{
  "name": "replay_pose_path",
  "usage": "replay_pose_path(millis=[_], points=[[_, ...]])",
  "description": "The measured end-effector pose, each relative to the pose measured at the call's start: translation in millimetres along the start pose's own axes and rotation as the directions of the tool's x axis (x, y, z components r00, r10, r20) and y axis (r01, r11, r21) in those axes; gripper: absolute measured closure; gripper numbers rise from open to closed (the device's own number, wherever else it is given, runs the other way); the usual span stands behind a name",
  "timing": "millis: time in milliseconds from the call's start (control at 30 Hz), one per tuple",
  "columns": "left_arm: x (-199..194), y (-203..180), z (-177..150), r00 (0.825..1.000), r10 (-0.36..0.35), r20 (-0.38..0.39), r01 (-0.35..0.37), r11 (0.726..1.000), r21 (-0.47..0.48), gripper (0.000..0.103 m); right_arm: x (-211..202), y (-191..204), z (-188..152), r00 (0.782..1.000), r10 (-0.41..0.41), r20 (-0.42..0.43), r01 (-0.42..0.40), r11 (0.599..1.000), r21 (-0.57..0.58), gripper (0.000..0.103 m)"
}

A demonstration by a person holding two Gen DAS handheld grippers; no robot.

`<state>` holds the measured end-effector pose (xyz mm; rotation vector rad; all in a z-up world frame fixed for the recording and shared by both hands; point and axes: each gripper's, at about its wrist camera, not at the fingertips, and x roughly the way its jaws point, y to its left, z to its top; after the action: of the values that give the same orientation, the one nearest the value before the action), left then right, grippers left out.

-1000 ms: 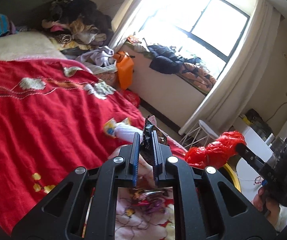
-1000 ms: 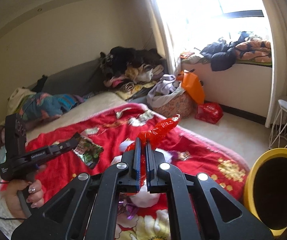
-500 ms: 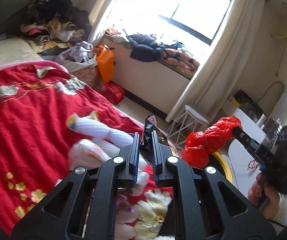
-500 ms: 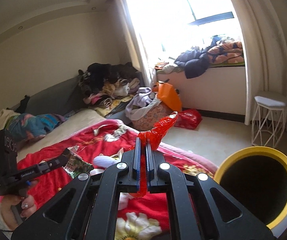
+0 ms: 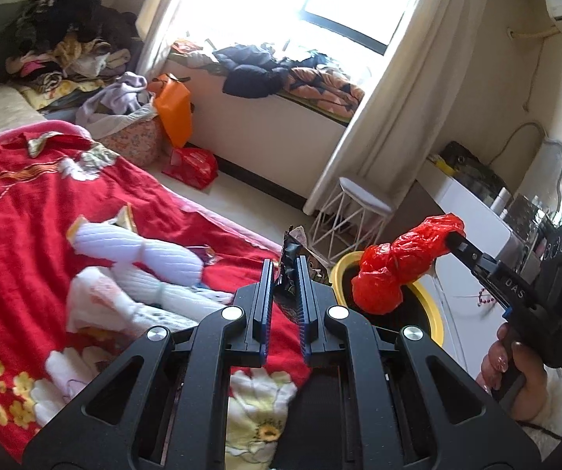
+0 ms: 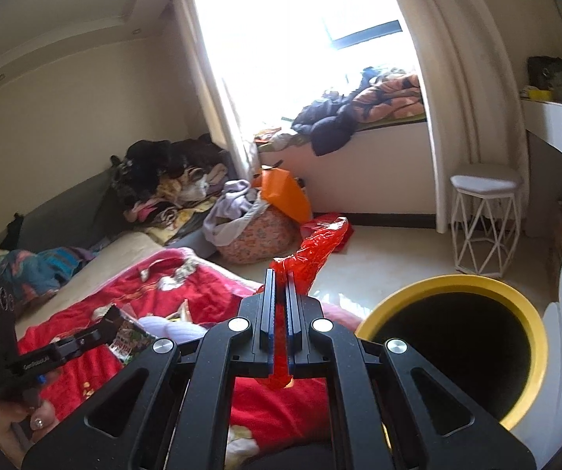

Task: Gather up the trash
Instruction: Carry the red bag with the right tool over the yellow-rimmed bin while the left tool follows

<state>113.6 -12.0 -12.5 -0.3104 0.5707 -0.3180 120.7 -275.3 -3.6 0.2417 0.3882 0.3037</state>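
My left gripper [image 5: 284, 270] is shut on a dark foil snack wrapper [image 5: 290, 264], held above the edge of the red blanket. It shows in the right wrist view [image 6: 114, 323] with the wrapper [image 6: 129, 340] at lower left. My right gripper [image 6: 280, 280] is shut on a crumpled red plastic bag [image 6: 316, 246]. In the left wrist view this gripper [image 5: 453, 241] holds the bag [image 5: 398, 266] just above the yellow-rimmed trash bin [image 5: 434, 309]. The bin [image 6: 453, 348] stands open at the lower right of the right wrist view.
A red flowered blanket [image 5: 38, 211] covers the bed, with white clothes [image 5: 144, 258] on it. A white wire stool [image 6: 484, 215] stands beyond the bin. An orange bag [image 6: 285, 194], a red bag [image 5: 193, 162] and a laundry basket [image 6: 253, 231] sit on the floor by the window ledge.
Both grippers have swung right, away from the bed toward the bin. The red bag now hangs over the bin's rim, and the bin fills more of the right wrist view.
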Motion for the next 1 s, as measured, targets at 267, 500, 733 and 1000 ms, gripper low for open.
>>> replay_pose_path(millis=[267, 500, 733, 1000], points=[[20, -24, 0, 0.999, -0.029, -0.027, 0.031, 0.999, 0.040, 0.096, -8, -28, 1, 0.997, -0.071, 0.020, 0.070, 0.997, 0.041, 0.099], [41, -45, -2, 0.997, -0.056, -0.052, 0.060, 0.995, 0.077, 0.096, -12, -53, 0, 0.992, -0.121, 0.022, 0.119, 0.989, 0.083, 0.099], [59, -65, -6, 0.995, -0.069, -0.078, 0.077, 0.991, 0.110, 0.096, -15, -79, -4, 0.983, -0.184, 0.011, 0.182, 0.976, 0.116, 0.099], [89, -88, -13, 0.991, -0.069, -0.118, 0.086, 0.986, 0.142, 0.096, -10, -107, -12, 0.969, -0.248, -0.017, 0.248, 0.959, 0.139, 0.099]])
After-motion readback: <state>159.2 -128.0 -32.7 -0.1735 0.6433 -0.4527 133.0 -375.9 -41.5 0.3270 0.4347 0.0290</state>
